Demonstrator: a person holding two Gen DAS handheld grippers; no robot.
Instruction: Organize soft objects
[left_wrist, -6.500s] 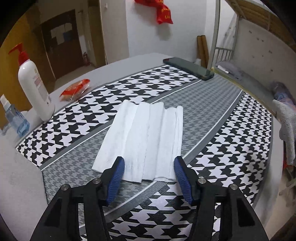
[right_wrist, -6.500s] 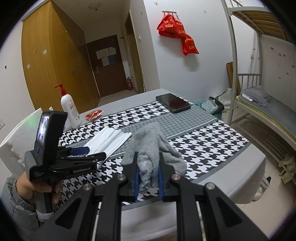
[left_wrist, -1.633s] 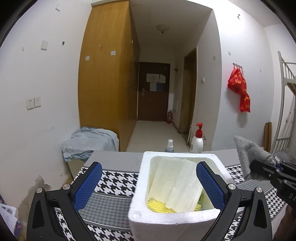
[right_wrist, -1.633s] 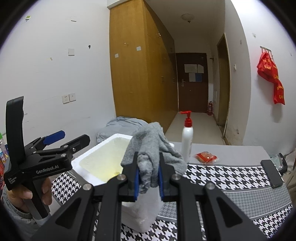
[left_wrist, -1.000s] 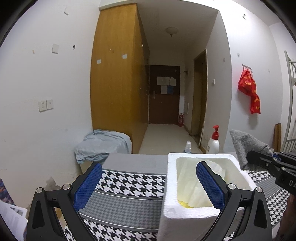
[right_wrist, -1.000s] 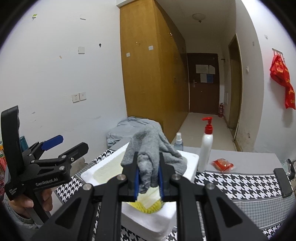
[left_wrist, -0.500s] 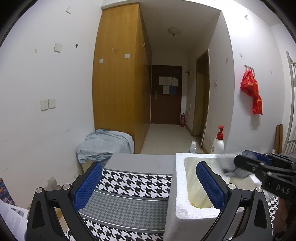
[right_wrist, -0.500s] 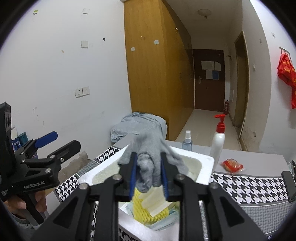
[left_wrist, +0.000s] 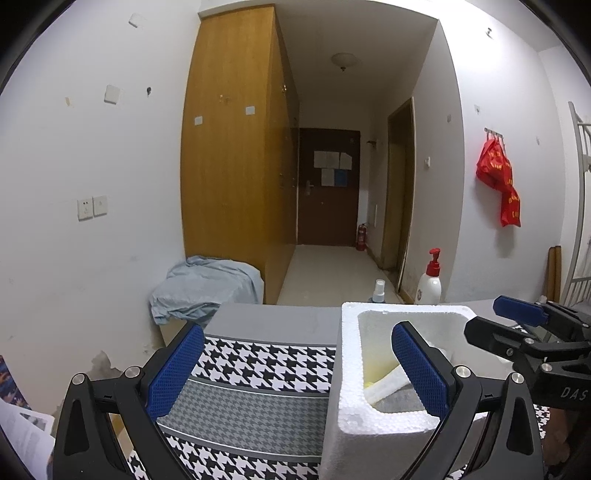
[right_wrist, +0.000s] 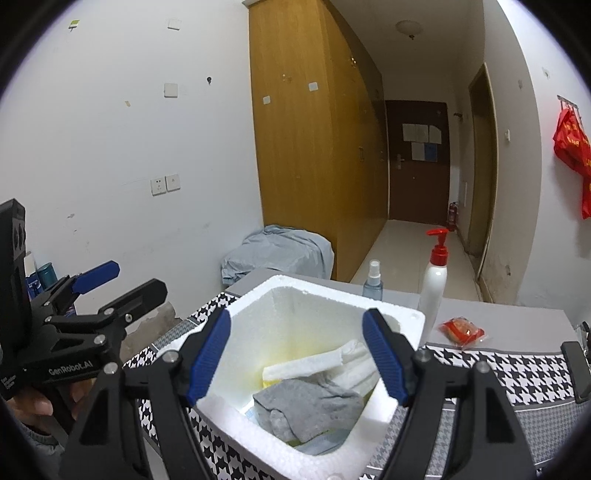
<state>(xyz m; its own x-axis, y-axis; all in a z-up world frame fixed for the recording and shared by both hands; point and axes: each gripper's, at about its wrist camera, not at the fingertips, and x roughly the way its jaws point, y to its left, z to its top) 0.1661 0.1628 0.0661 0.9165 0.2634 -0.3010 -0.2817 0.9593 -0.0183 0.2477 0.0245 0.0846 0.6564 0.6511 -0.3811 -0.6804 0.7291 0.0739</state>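
Grey cloth (right_wrist: 310, 404) in foam box (right_wrist: 325, 295), "GenRobot.AI" on left gripper (right_wrist: 122, 282)

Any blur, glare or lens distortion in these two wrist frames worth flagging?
Left wrist view: strong fisheye bowing of the walls, black vignette at the corners, dim even indoor light, foam box sharp. Right wrist view: same barrel distortion, no glare, grey cloth inside the box in focus between the opening right gripper, no motion blur.

Grey glove (right_wrist: 310, 404) in white foam box (right_wrist: 325, 295) on black-and-white houndstooth cloth (left_wrist: 266, 360).
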